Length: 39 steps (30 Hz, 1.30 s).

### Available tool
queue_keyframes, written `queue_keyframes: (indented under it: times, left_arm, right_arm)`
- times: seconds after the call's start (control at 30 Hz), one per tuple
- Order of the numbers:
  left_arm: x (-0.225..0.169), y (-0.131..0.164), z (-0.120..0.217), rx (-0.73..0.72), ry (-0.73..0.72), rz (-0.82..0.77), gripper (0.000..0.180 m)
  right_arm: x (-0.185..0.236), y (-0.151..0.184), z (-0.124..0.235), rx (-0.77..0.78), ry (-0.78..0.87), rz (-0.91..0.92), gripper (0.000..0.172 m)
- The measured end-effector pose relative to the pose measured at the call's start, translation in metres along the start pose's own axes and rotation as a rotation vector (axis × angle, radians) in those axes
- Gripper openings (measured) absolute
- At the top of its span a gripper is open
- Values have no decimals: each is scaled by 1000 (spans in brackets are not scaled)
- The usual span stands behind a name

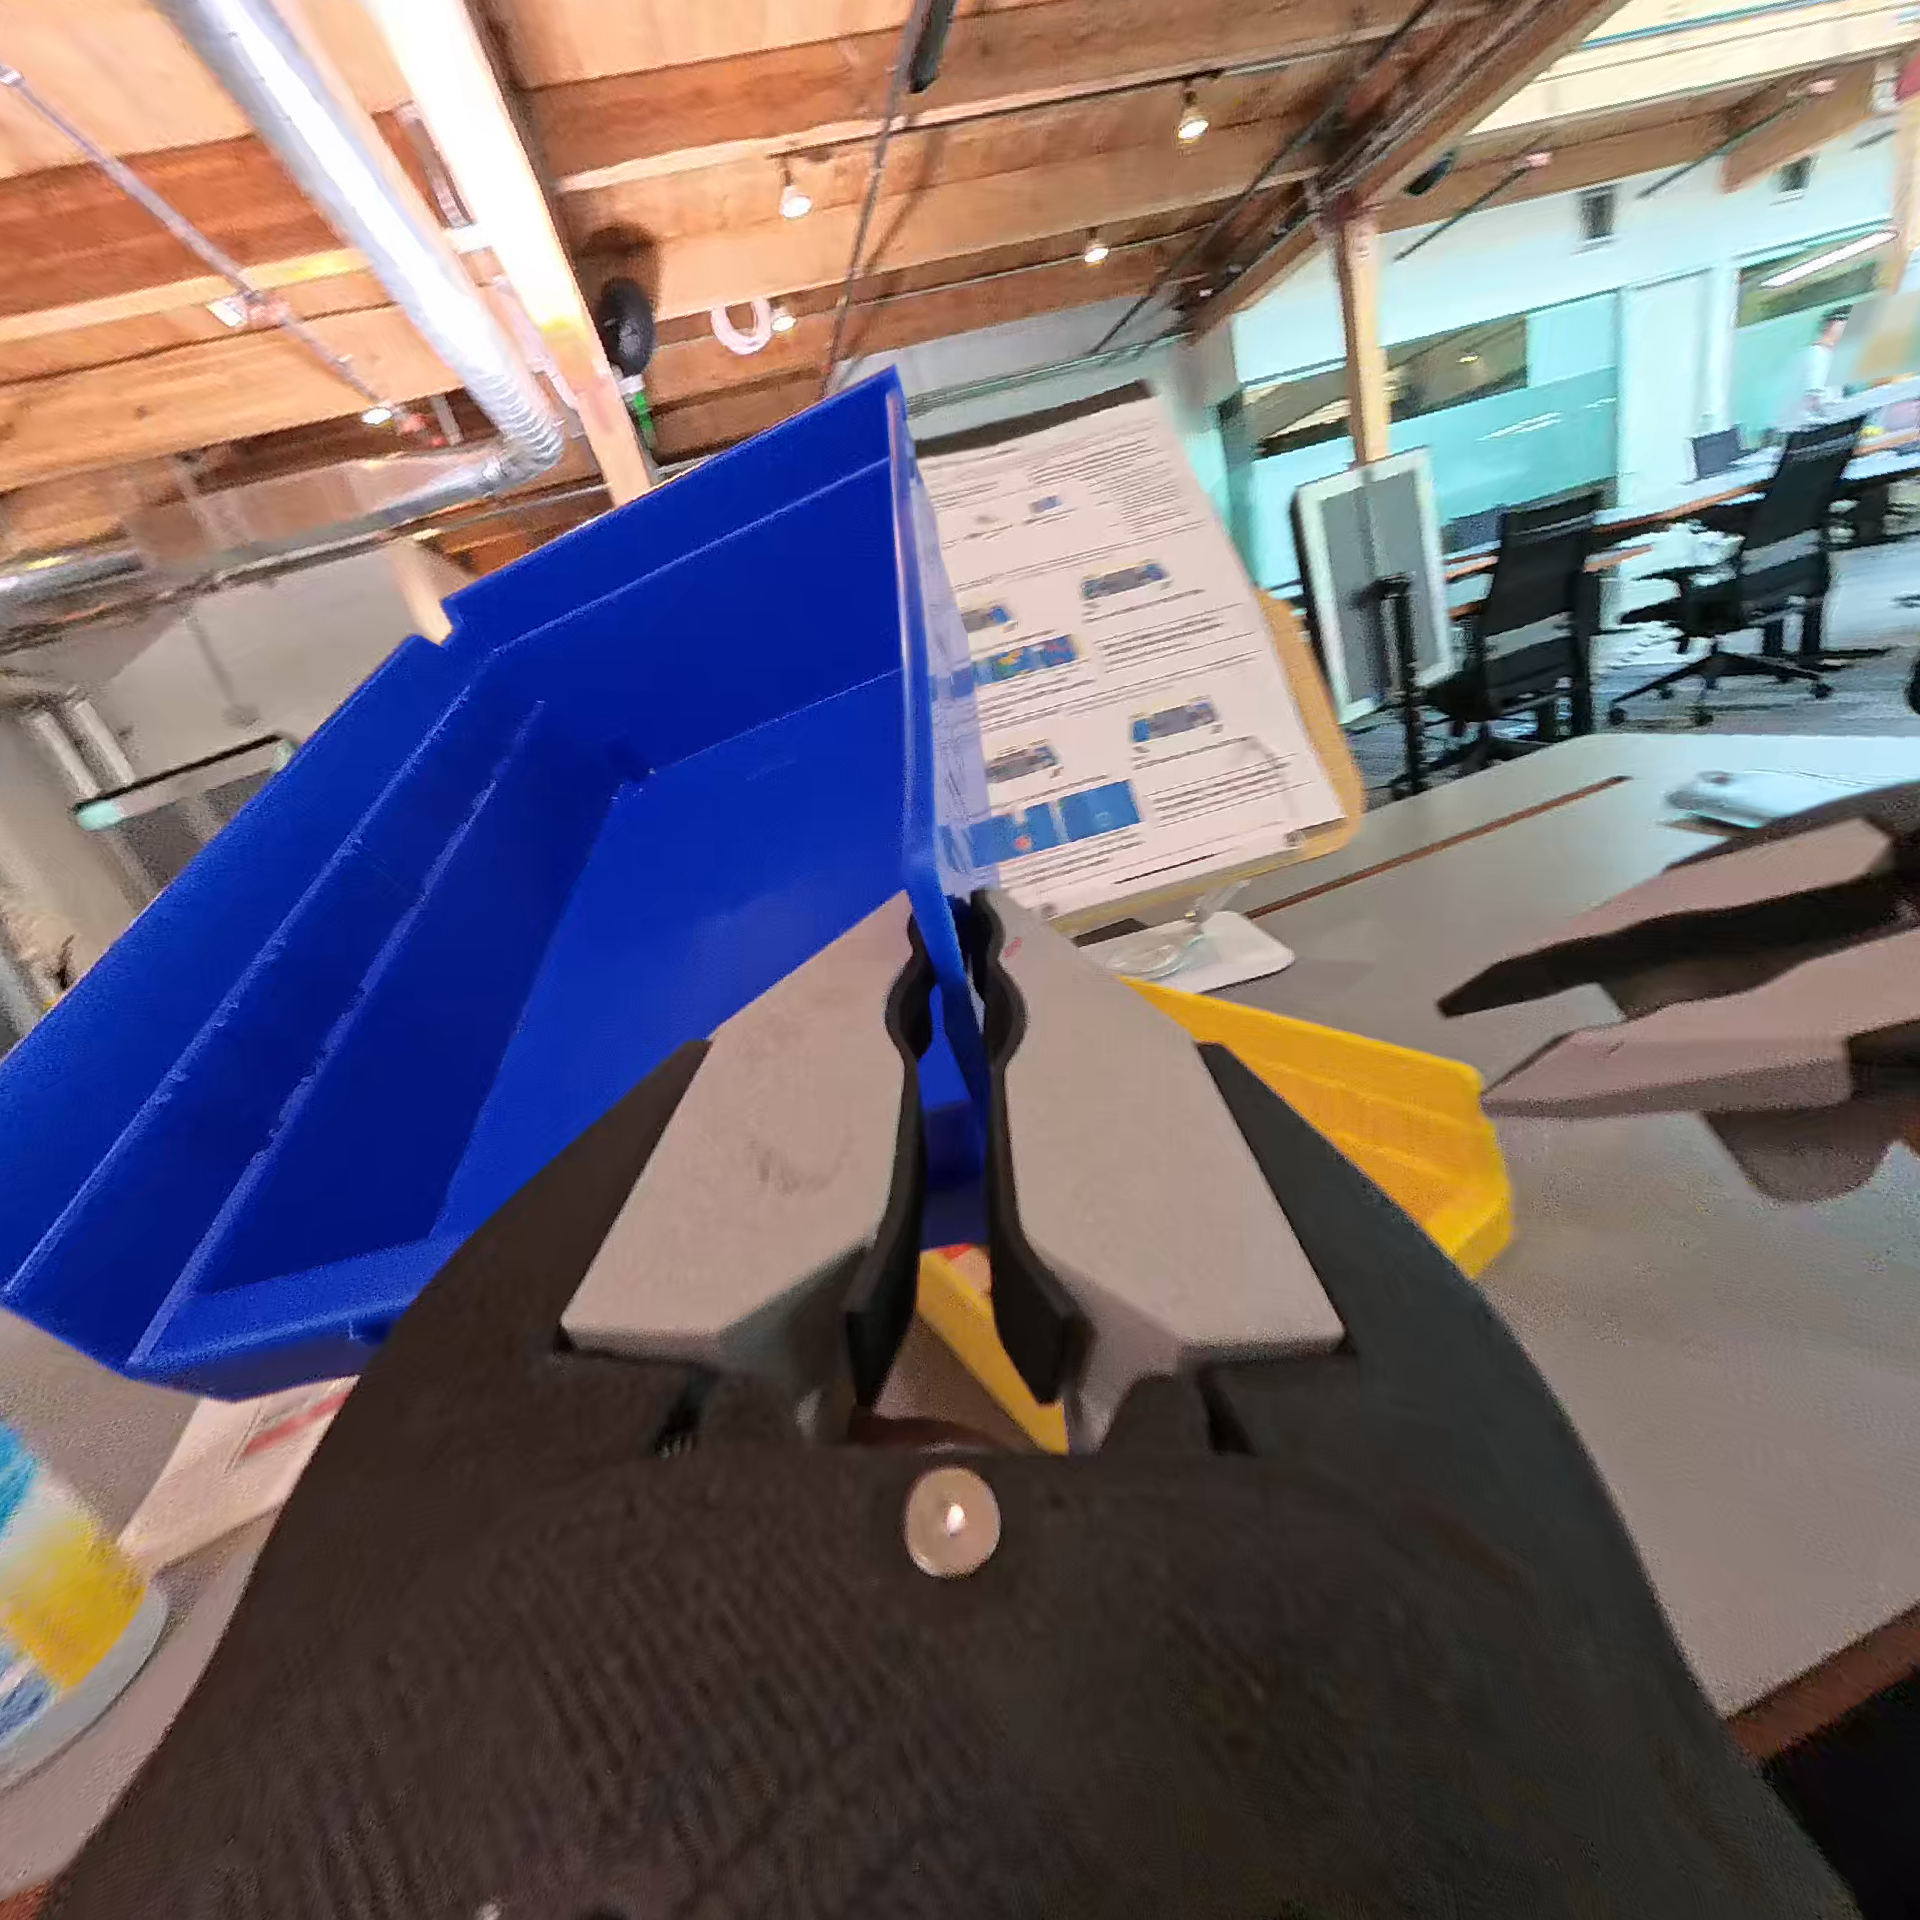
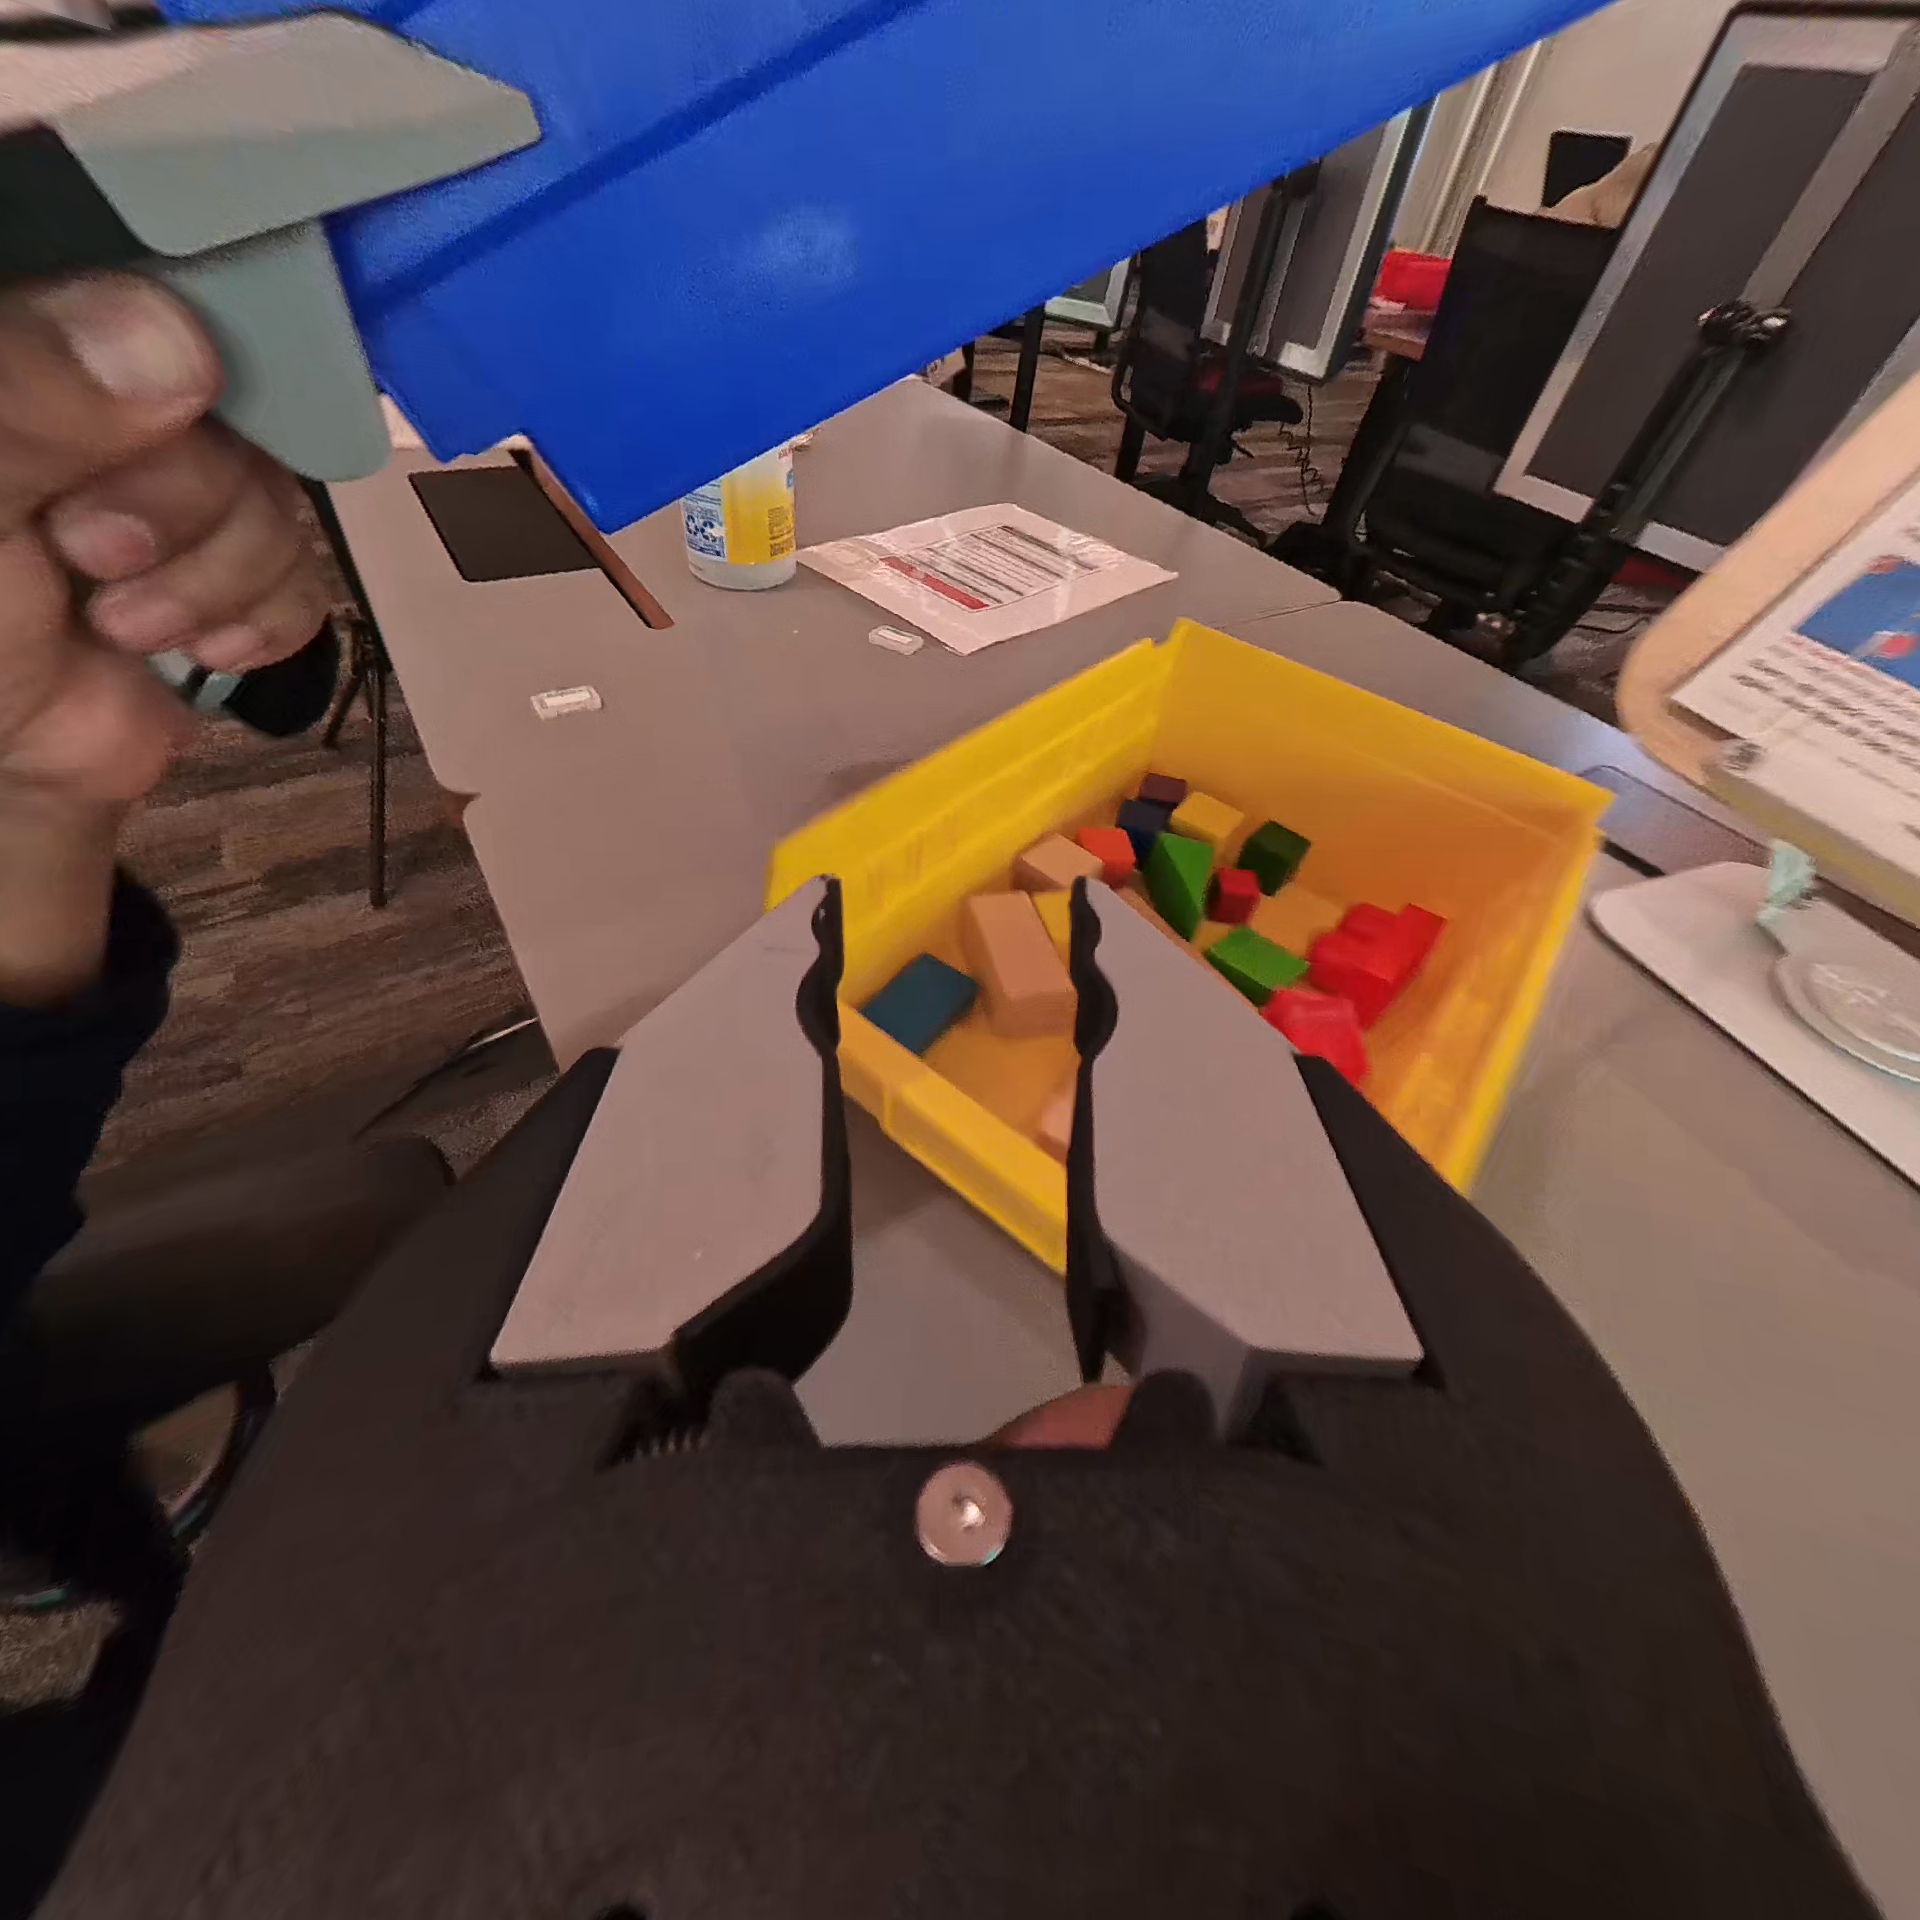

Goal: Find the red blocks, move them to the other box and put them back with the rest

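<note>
left gripper (image 1: 951,935) has its fingers clamped on the side wall of the blue box (image 1: 623,883), which is lifted clear off the desk (image 2: 675,748) and tilted, showing no blocks inside. right gripper (image 2: 951,914) hangs with fingers apart and nothing between them, over the near edge of the yellow box (image 2: 1382,748). red blocks (image 2: 1361,966) sit with the other blocks at the 3 o'clock side of the yellow box. bare desk at 10 o'clock of it.

left clamped, right open
left gripper (image 1: 951,935) pinches blue bin (image 1: 623,831) wall, bin raised and tilted; right gripper (image 2: 951,914) below bin, jaws apart, holding nothing.
</note>
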<state>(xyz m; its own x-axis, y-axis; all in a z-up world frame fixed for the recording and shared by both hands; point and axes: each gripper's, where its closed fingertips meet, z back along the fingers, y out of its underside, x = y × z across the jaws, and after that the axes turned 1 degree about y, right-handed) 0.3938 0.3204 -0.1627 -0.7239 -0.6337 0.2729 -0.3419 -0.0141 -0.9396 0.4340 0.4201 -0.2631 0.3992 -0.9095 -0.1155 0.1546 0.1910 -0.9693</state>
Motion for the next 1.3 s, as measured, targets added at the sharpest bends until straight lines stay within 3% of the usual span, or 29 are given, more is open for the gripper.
queue_keyframes:
  times: [0.17, 0.27, 0.43, 0.53, 0.67, 0.77, 0.83, 0.87, 0.93, 1.07, 1.17, 1.23, 1.3]
  left_arm:
    - [-85, -26, -31, -47, 193, -48, 1]
    - [-150, -35, -57, -52, 349, -67, 2]
    - [-260, -29, -96, 9, 572, -124, 3]
    - [-320, -5, -114, 90, 660, -158, 3]
    - [-386, 51, -132, 225, 726, -190, 4]
    - [-433, 107, -136, 440, 831, -102, 4]
    - [-458, 123, -128, 535, 921, -17, 15]
    - [-463, 116, -122, 531, 966, 52, 23]
    - [-452, 91, -115, 457, 995, 147, 24]
    - [-388, 65, -100, 394, 953, 164, 37]
    - [-328, 71, -91, 390, 876, 142, 36]
    - [-288, 82, -88, 402, 799, 164, 36]
    - [-255, 94, -82, 423, 748, 200, 37]
  right_arm:
    - [-64, 26, 98, -25, 195, 87, 17]
    - [-98, 54, 143, 58, 292, 52, 24]
    - [-142, 64, 213, -38, 460, -24, 16]
    - [-167, 77, 243, -53, 540, -82, 16]
    - [-192, 109, 265, -2, 593, -150, 17]
    - [-197, 136, 262, 52, 568, -194, 18]
    - [-197, 148, 258, 80, 568, -210, 21]
    - [-197, 150, 256, 85, 575, -210, 22]
    - [-193, 149, 254, 83, 582, -195, 24]
    - [-166, 142, 236, 95, 476, -117, 27]
    - [-153, 143, 220, 151, 451, -50, 38]
    - [-146, 141, 214, 183, 439, -12, 30]
    - [-132, 131, 207, 160, 384, 9, 33]
